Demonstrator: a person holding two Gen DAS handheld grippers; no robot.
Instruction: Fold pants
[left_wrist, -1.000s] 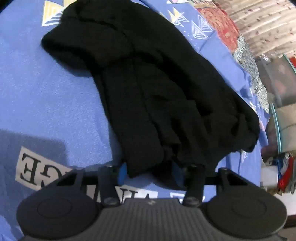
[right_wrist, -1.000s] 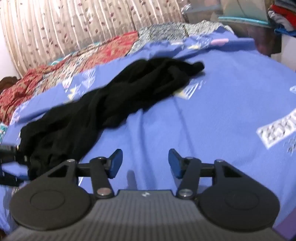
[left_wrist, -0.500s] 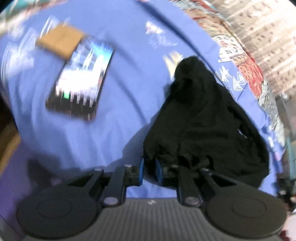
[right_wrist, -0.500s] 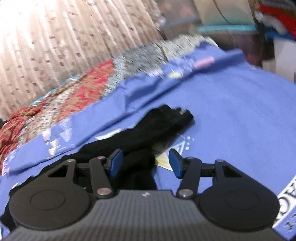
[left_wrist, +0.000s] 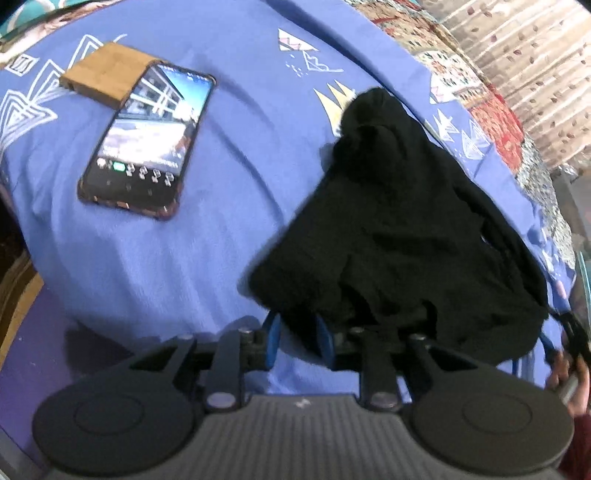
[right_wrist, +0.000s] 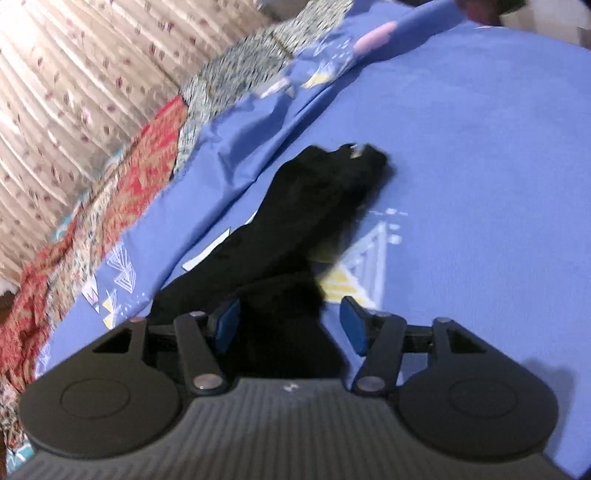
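Black pants bunched on a blue printed bedsheet, a gripper at each end.

The pants (left_wrist: 399, 236) lie crumpled on the bedsheet (left_wrist: 229, 229). The left gripper (left_wrist: 297, 338) pinches a fold of their edge, its jaws having just eased slightly. The right gripper (right_wrist: 290, 325) has jaws apart, widening, cloth between them unclamped. A lit smartphone (left_wrist: 147, 142) leans on a brown wallet (left_wrist: 105, 75) well apart from the pants.

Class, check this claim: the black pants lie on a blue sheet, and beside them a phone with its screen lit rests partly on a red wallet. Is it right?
Not quite. The wallet is brown, not red, as the left wrist view shows. The rest stands: the black pants lie on the blue sheet, and the phone, its screen lit, rests partly on that wallet.
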